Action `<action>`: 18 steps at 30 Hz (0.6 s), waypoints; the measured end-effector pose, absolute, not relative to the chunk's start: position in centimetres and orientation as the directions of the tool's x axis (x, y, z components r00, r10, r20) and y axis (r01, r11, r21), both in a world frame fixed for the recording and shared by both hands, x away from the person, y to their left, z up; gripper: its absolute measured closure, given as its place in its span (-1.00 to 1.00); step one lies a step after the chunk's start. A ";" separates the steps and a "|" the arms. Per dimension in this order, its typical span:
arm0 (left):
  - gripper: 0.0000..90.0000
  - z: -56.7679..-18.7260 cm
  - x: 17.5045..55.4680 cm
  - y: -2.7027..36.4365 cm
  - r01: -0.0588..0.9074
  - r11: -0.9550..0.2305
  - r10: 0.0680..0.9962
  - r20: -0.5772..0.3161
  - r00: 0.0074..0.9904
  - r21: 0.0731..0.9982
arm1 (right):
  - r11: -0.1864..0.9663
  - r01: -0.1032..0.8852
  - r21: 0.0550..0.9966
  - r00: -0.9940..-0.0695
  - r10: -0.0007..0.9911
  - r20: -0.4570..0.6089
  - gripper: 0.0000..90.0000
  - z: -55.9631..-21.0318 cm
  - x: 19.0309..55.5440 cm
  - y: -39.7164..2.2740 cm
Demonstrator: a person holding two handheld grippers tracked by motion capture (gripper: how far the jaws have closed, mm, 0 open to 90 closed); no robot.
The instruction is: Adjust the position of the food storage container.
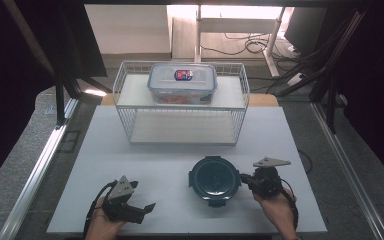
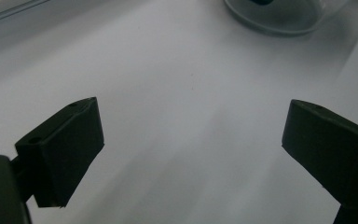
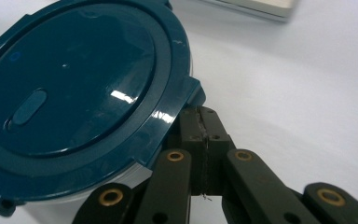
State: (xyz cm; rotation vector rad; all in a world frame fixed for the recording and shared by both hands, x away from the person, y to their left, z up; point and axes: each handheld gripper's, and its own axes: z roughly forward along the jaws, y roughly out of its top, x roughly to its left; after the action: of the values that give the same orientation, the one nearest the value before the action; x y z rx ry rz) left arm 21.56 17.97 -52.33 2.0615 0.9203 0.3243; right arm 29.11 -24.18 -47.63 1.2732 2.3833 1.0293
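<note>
Right gripper view alone shows the right gripper [image 3: 204, 122] with jaws pressed together, tips under a tab of the round lidded tub [image 3: 74, 93], nothing between them. Left gripper view shows the left gripper [image 2: 191, 140] gaping over bare table [image 2: 177, 84]. High view adds the tub near the front edge, a wire rack [image 1: 182, 107] behind carrying a clear box [image 1: 182, 82], and cables [image 1: 252, 45] on the floor beyond
</note>
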 end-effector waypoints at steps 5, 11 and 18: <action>-0.89 -52.2 21.6 18.2 0.496 -0.374 0.716 -0.096 0.692 0.784 | 0.376 0.623 0.686 -0.617 0.775 0.136 0.99 -47.8 28.9 -22.7; -0.89 -52.3 21.6 18.3 0.500 -0.372 0.720 -0.097 0.688 0.782 | 0.398 0.604 0.691 -0.652 0.745 0.141 0.99 -48.0 28.7 -20.7; -0.89 -52.3 21.6 18.3 0.501 -0.373 0.719 -0.098 0.688 0.781 | 0.412 0.590 0.694 -0.681 0.716 0.154 0.99 -48.2 28.6 -18.9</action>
State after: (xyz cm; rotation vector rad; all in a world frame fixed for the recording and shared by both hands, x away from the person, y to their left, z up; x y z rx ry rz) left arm 21.58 18.27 -52.27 2.0529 0.9360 0.3275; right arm 28.56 -18.91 -48.18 1.1659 2.4950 1.1221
